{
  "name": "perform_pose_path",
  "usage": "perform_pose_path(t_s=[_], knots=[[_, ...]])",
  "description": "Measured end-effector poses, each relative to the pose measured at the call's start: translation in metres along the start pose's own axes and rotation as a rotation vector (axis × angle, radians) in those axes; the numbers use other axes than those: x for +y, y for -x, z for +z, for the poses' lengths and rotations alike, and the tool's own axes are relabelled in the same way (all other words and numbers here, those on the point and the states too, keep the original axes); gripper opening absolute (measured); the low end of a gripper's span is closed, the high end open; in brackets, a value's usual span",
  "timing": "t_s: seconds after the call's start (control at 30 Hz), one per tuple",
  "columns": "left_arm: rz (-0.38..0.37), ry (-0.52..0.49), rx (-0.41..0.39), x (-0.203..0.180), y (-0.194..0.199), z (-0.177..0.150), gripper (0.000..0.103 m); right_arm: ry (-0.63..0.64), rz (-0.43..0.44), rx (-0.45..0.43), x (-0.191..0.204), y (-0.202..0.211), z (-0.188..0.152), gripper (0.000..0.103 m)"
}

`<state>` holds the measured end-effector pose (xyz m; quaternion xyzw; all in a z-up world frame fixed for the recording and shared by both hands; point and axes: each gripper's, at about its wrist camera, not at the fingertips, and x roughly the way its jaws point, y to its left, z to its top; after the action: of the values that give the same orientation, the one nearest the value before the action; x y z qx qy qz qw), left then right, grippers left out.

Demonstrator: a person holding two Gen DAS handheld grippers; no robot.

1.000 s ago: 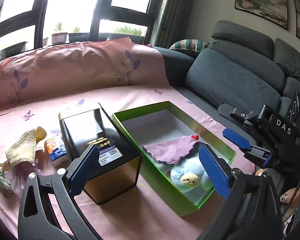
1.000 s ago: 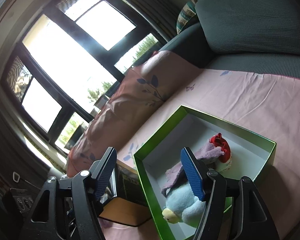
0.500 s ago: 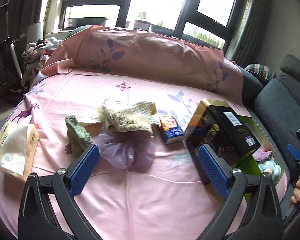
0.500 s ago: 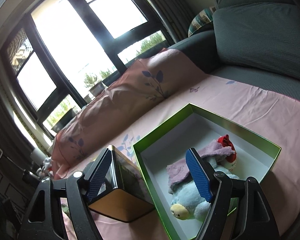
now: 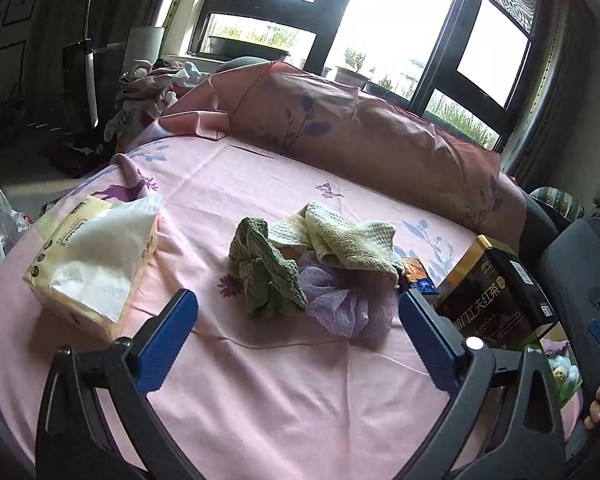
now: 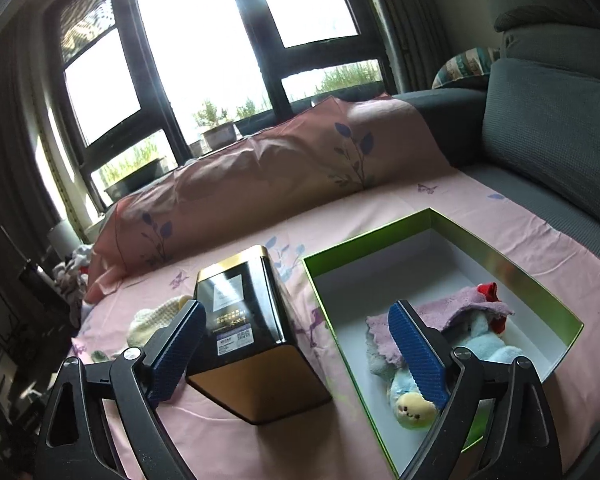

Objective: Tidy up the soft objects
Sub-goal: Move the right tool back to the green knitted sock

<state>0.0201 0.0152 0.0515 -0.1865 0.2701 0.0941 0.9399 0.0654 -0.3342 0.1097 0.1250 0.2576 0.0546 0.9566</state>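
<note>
The left tool (image 5: 298,336) hangs wide open over the bed, facing the green cloth (image 5: 265,276). Best to drop straight onto its bunched middle, clear of the mesh puff (image 5: 346,308). The right tool (image 6: 296,344), also open and empty, waits by the box (image 6: 496,252).

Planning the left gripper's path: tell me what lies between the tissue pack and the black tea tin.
In the left wrist view, a pile of soft things: a green knitted cloth, a cream towel and a lilac mesh puff, then a small snack packet beside the black tea tin; tissue pack.
</note>
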Motion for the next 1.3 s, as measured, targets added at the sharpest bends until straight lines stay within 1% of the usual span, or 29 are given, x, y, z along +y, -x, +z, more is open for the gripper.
perform_pose_path(t_s=[0.03, 0.1, 0.17, 0.27, 0.37, 0.47, 0.5, 0.57, 0.6, 0.63, 0.67, 0.73, 0.8, 0.83, 0.87, 0.9, 0.97, 1.0, 1.03, 1.07, 1.13, 1.2, 1.23, 1.27, 1.3], knots=[[0.006, 0.008, 0.007, 0.004, 0.0, 0.001, 0.1, 0.024, -0.006, -0.006, 0.007, 0.001, -0.001, 0.093], [-0.004, 0.021, 0.025, 0.012, 0.0, 0.003, 0.1, 0.055, -0.009, -0.021, 0.02, 0.003, -0.002, 0.093], [-0.024, 0.024, 0.025, 0.018, 0.002, 0.005, 0.1, 0.075, 0.011, -0.025, 0.033, 0.005, -0.004, 0.093], [-0.023, 0.046, 0.014, 0.027, 0.005, 0.007, 0.1, 0.107, 0.049, -0.023, 0.052, 0.005, -0.007, 0.093], [-0.044, 0.074, 0.034, 0.035, 0.004, 0.009, 0.1, 0.132, 0.073, -0.024, 0.073, 0.005, -0.01, 0.093], [-0.072, 0.091, 0.034, 0.042, 0.009, 0.011, 0.099, 0.12, 0.153, 0.003, 0.092, 0.004, -0.013, 0.093], [-0.081, 0.096, 0.031, 0.044, 0.01, 0.012, 0.099, 0.101, 0.185, 0.035, 0.098, 0.0, -0.014, 0.093], [-0.094, 0.106, 0.035, 0.047, 0.01, 0.014, 0.099, 0.052, 0.224, 0.136, 0.112, -0.012, -0.013, 0.093], [-0.1, 0.108, 0.042, 0.049, 0.01, 0.014, 0.099, 0.039, 0.259, 0.169, 0.12, -0.018, -0.014, 0.093], [-0.103, 0.106, 0.053, 0.049, 0.008, 0.014, 0.099, 0.038, 0.296, 0.195, 0.129, -0.024, -0.015, 0.093], [-0.106, 0.101, 0.068, 0.05, 0.007, 0.015, 0.096, 0.049, 0.315, 0.227, 0.139, -0.031, -0.017, 0.093], [-0.107, 0.09, 0.096, 0.051, 0.005, 0.015, 0.092, 0.082, 0.299, 0.291, 0.162, -0.047, -0.021, 0.093], [-0.1, 0.09, 0.11, 0.054, 0.004, 0.016, 0.08, 0.138, 0.303, 0.336, 0.186, -0.065, -0.026, 0.093], [-0.1, 0.094, 0.116, 0.057, 0.005, 0.017, 0.077, 0.161, 0.317, 0.36, 0.197, -0.076, -0.029, 0.093], [-0.102, 0.103, 0.125, 0.061, 0.005, 0.017, 0.069, 0.181, 0.338, 0.396, 0.207, -0.089, -0.033, 0.093], [-0.107, 0.114, 0.134, 0.065, 0.006, 0.017, 0.064, 0.195, 0.361, 0.435, 0.217, -0.101, -0.038, 0.092], [-0.121, 0.136, 0.145, 0.072, 0.008, 0.019, 0.059, 0.216, 0.416, 0.51, 0.235, -0.124, -0.049, 0.081], [-0.128, 0.14, 0.146, 0.075, 0.009, 0.019, 0.059, 0.229, 0.432, 0.545, 0.243, -0.134, -0.057, 0.079], [-0.137, 0.143, 0.142, 0.077, 0.01, 0.02, 0.059, 0.24, 0.432, 0.575, 0.251, -0.145, -0.064, 0.077], [-0.145, 0.148, 0.138, 0.08, 0.012, 0.021, 0.059, 0.255, 0.423, 0.597, 0.258, -0.154, -0.071, 0.072], [-0.155, 0.163, 0.136, 0.083, 0.013, 0.022, 0.059, 0.307, 0.403, 0.616, 0.272, -0.167, -0.086, 0.065], [-0.161, 0.177, 0.14, 0.086, 0.013, 0.024, 0.059, 0.367, 0.382, 0.608, 0.282, -0.177, -0.099, 0.06], [-0.162, 0.183, 0.144, 0.088, 0.012, 0.023, 0.059, 0.382, 0.368, 0.592, 0.283, -0.181, -0.104, 0.048], [-0.164, 0.19, 0.147, 0.089, 0.012, 0.024, 0.059, 0.385, 0.353, 0.588, 0.282, -0.185, -0.108, 0.033], [-0.164, 0.196, 0.15, 0.091, 0.012, 0.024, 0.059, 0.384, 0.343, 0.601, 0.28, -0.19, -0.112, 0.026]])
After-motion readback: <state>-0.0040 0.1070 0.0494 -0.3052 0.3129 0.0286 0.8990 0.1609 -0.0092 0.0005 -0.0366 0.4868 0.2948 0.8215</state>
